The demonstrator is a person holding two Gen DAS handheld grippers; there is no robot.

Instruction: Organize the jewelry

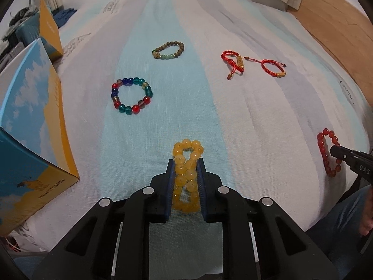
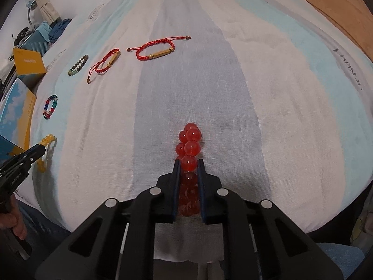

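Note:
A yellow bead bracelet (image 1: 186, 154) lies on the striped bedspread, squeezed narrow between the pads of my left gripper (image 1: 185, 163), which is shut on it. My right gripper (image 2: 188, 163) is shut on a red bead bracelet (image 2: 190, 140), pressed into a tight stack of beads. The left wrist view shows the red bracelet (image 1: 322, 150) at the far right with the right gripper's tip (image 1: 338, 152) on it. In the right wrist view, the yellow bracelet (image 2: 47, 140) and left gripper (image 2: 38, 150) sit at the far left.
A multicoloured bead bracelet (image 1: 131, 95), a brown and green bead bracelet (image 1: 169, 50) and two red cord bracelets (image 1: 233, 64) (image 1: 272, 67) lie further back on the bedspread (image 1: 256, 121). A blue and yellow box (image 1: 35, 140) stands open at the left. A wooden bed frame (image 1: 338, 23) runs along the right.

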